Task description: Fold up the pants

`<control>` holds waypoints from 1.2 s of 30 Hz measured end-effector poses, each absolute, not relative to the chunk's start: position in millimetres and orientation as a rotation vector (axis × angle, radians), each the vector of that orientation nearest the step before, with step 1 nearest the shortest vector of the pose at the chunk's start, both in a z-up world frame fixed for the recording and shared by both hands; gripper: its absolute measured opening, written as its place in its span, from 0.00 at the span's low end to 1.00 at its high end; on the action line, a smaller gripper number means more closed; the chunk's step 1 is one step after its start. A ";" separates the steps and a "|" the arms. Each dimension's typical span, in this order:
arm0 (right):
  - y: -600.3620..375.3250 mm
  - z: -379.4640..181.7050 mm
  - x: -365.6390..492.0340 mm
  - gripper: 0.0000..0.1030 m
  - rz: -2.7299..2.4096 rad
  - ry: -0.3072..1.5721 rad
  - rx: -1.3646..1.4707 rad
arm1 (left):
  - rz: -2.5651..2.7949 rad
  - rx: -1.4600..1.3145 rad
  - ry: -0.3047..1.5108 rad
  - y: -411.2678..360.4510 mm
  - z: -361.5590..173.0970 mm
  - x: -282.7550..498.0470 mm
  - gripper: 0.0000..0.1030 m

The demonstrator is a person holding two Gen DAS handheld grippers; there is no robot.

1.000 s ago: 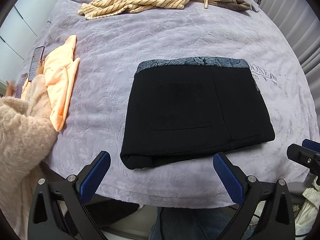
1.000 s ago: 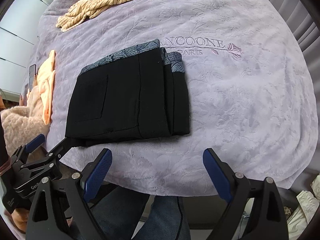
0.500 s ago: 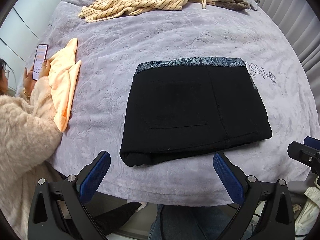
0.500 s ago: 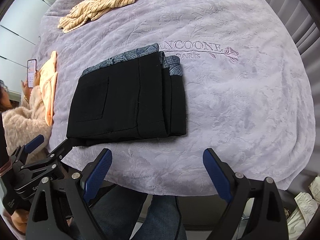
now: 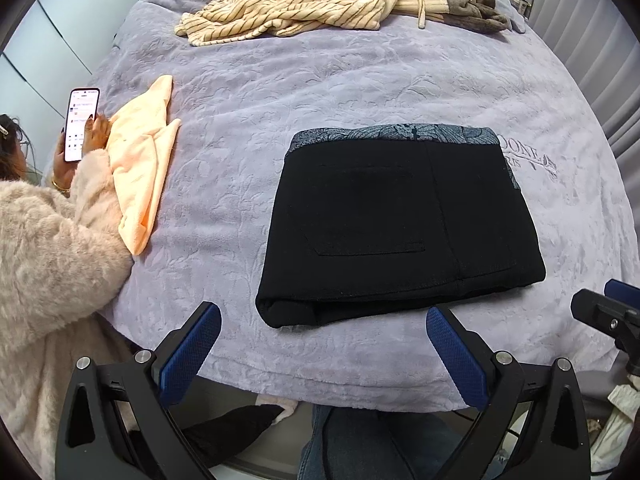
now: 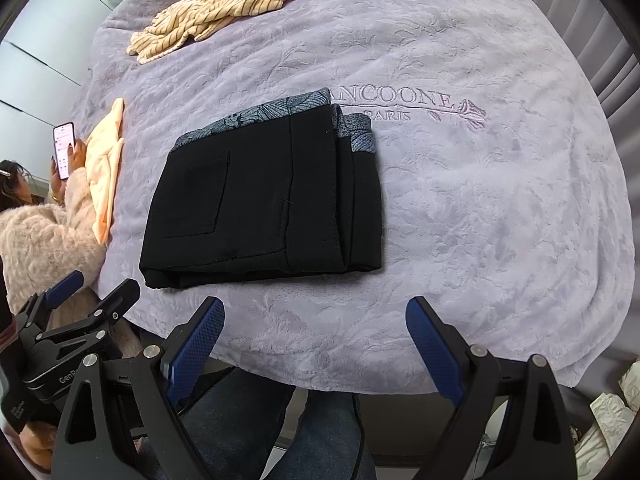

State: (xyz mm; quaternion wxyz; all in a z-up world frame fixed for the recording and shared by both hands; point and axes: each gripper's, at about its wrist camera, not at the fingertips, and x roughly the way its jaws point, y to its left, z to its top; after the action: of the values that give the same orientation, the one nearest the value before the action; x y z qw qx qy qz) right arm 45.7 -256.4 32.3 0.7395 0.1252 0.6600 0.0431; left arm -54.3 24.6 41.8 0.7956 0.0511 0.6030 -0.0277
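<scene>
Right wrist view — bedspread [image 6: 500, 208] reads "ANCOONE PARIS".

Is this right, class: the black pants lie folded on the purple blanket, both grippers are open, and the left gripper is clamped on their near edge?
One thing is wrong. The left gripper is open and clamps nothing; it is short of the black pants, as the left wrist view shows. The pants do lie folded on the purple blanket, and the right gripper is open too.

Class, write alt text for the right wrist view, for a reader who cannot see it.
Black pants, folded into a neat rectangle, lie on a lilac blanket just beyond the open right gripper, which holds nothing. Farther back lie striped clothes; at left is an orange cloth beside a person looking at a phone.
</scene>
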 end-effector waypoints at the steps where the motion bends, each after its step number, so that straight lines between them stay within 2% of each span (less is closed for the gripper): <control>1: -256.3 32.3 45.5 0.91 0.093 1.447 0.274 | -0.063 0.103 1.296 25.5 42.3 -52.9 1.00; 19: -244.2 21.8 69.6 0.91 0.012 1.471 0.236 | -0.200 0.113 1.422 15.6 14.2 -20.4 1.00; 36: -245.6 8.7 79.0 0.91 -0.008 1.512 0.214 | -0.192 0.129 1.437 12.0 3.9 -9.4 1.00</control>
State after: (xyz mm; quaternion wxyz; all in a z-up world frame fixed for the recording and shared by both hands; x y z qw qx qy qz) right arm 79.0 -245.6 8.7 0.7223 0.0970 0.6847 -0.0036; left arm -9.4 12.0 3.9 0.7466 0.0588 0.6568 -0.0876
